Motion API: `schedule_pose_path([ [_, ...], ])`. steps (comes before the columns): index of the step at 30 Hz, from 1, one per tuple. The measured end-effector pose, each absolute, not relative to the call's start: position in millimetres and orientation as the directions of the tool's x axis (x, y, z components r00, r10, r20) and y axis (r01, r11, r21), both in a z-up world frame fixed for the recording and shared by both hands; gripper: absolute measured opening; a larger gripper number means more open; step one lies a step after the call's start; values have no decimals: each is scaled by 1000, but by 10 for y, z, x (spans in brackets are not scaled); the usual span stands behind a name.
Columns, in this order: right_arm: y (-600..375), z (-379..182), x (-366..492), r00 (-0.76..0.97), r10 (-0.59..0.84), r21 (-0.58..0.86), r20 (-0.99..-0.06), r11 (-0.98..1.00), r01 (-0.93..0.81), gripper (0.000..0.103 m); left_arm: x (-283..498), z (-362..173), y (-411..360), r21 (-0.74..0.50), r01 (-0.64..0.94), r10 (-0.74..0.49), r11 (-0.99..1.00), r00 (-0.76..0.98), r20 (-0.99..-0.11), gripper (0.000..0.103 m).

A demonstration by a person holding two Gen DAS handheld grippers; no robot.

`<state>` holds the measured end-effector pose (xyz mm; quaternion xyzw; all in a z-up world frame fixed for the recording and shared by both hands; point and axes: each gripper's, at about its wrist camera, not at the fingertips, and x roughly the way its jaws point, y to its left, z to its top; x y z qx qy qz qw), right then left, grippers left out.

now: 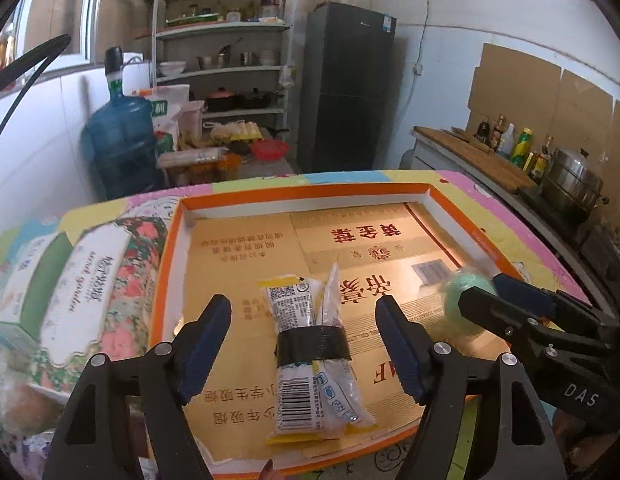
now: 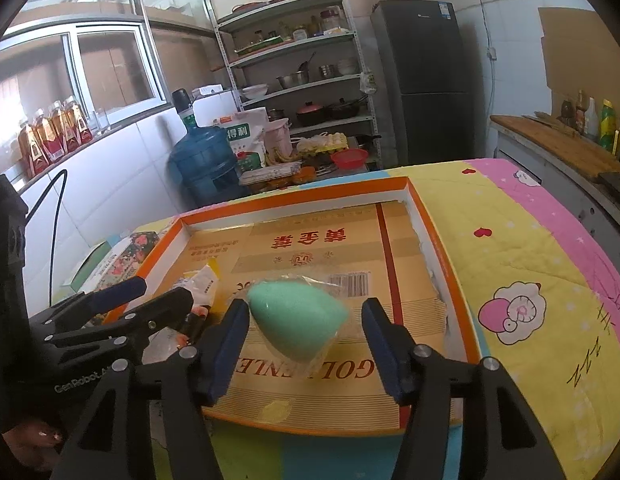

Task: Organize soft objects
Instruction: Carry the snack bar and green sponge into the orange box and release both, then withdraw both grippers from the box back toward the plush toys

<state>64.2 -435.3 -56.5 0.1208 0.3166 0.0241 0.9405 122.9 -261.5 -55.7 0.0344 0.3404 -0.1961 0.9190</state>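
Lying on the cardboard floor of the tray (image 1: 171, 264), the taped pouches (image 1: 312, 350) look light, limp and slick; the black tape band is judged the firmest place to pinch. Beside them, the wrapped green sponge (image 2: 297, 320) should squash easily and wants a gentle grip across its belly. Left gripper (image 1: 305, 354) and right gripper (image 2: 305, 344) both stand released, straddling these items without contact.

Item count, by kind:
- Tray with orange rim (image 1: 165, 264): one
- Taped packet bundle (image 1: 310, 344): one, made of two packets under one black band
- Green egg-shaped sponge in clear wrap (image 2: 297, 320): one
- Grippers: two, left gripper (image 1: 305, 348) and right gripper (image 2: 305, 340)
- Blue water jug (image 2: 203, 160): one
- Refrigerator (image 2: 426, 80): one
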Motion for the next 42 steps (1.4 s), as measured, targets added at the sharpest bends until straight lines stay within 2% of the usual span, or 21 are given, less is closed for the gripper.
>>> schedule_pose_path([
  [13, -4277, -462, 519, 811, 120, 246, -572, 969, 30, 58, 1029, -376, -2456, -28, 371, -310, 928, 729, -610, 76],
  [42, -3564, -72, 164, 839, 112, 165, -533, 986, -27, 58, 587, -68, -1604, -77, 302, -292, 950, 777, -557, 76],
])
